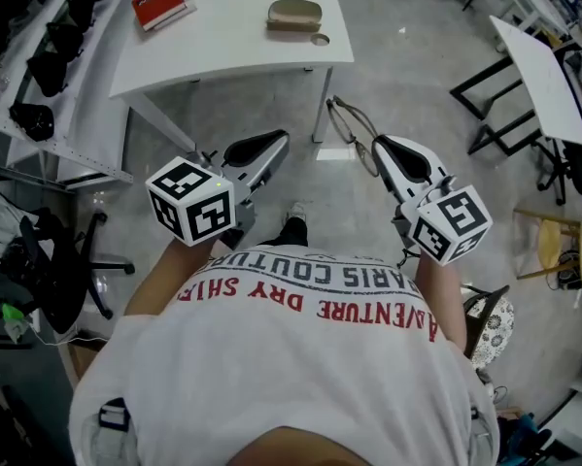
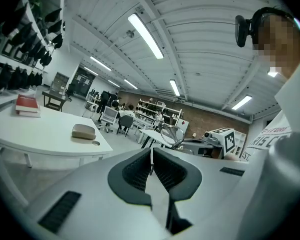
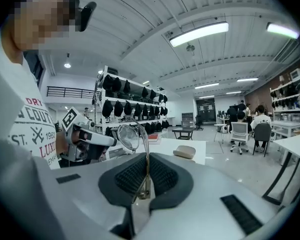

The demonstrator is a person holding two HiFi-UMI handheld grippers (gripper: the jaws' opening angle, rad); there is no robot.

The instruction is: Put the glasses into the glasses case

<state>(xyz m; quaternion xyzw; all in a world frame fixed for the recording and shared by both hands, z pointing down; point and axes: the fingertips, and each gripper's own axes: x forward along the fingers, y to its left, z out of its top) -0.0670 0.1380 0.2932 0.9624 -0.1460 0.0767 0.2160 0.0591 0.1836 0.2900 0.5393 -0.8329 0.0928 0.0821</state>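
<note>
The tan glasses case lies closed near the front edge of the white table; it also shows in the left gripper view as the case and in the right gripper view as the case. My right gripper is shut on a temple arm of the thin-framed glasses, which it holds in the air over the floor, short of the table. Their lens sticks up left of the right gripper's jaws. My left gripper hangs beside it at about the same height, shut with nothing in it.
A red book lies at the table's far left, and a small round hole sits by the case. Shelving with dark items stands on the left. Another table and a wooden stool stand on the right. An office chair is beside me on the left.
</note>
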